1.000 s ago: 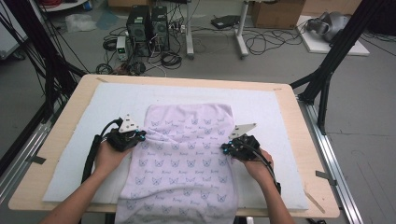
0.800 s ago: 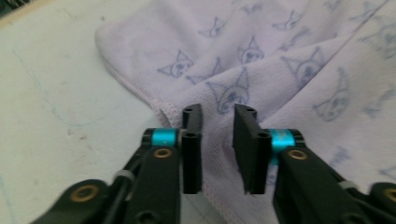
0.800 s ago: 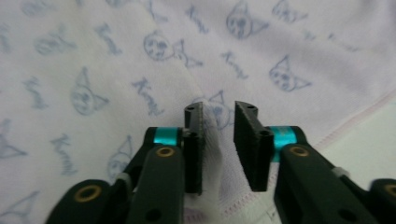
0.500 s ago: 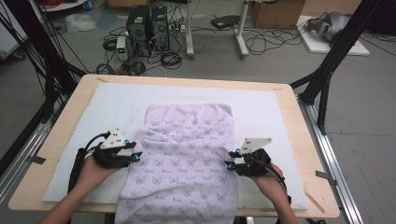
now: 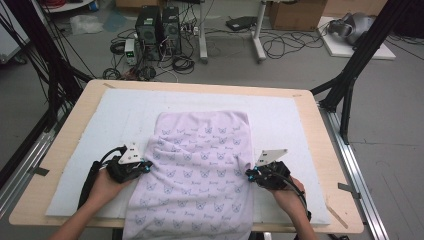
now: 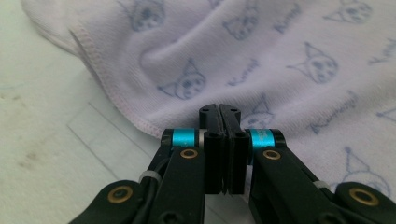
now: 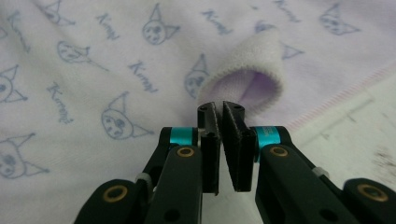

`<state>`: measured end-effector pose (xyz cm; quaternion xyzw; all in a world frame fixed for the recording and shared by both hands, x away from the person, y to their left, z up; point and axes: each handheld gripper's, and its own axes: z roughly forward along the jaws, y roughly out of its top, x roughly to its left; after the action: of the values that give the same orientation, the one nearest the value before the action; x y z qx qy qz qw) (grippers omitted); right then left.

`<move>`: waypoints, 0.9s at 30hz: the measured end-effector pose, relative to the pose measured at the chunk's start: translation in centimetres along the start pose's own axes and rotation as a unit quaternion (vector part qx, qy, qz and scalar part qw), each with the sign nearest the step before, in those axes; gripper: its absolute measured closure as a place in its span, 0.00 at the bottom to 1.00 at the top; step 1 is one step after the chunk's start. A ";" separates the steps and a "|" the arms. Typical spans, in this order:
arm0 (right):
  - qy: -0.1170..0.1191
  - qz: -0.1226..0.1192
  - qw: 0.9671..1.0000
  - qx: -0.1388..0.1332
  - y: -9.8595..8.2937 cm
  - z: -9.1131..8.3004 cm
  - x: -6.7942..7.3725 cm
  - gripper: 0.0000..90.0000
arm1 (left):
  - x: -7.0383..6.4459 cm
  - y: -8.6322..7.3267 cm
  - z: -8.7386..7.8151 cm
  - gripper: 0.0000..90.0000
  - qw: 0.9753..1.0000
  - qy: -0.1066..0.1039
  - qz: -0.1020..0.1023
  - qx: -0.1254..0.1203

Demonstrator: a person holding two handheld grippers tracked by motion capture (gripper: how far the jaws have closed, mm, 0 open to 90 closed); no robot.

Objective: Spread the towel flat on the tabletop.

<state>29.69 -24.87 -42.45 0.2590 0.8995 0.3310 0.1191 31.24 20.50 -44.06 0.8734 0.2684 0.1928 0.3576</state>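
I see a pale lilac terry towel printed with small grey-blue cat faces (image 5: 200,170) lying lengthwise on the white foam pad (image 5: 300,125) that covers the wooden surface (image 5: 330,170). Its far edge lies flat near the pad's middle; its near end hangs over the surface's front edge.

Left hand-held gripper (image 5: 142,166): touching the towel's left hem. In the left gripper view (image 6: 219,112) I read the jaws as pressed together, tips at the stitched hem (image 6: 107,88); I cannot confirm cloth between them.

Right hand-held gripper (image 5: 250,173): at the towel's right hem. In the right gripper view (image 7: 220,108) the jaws stand slightly apart, a narrow gap between them, nothing clamped. Just past the tips a curled fold of towel edge (image 7: 250,70) stands up, its inside showing a darker lilac.

Both of the person's hands (image 5: 107,187) grip from the near side.
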 end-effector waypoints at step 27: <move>0.080 -0.045 0.993 -0.068 -0.6 -0.4 4.9 0.57 | -3.4 -2.7 -4.7 0.64 0.993 -0.106 0.022 -0.038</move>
<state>25.22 -22.79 -42.76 0.1820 0.8926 0.4049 0.0792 25.23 22.50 -43.39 0.8806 0.2024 0.1173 0.4121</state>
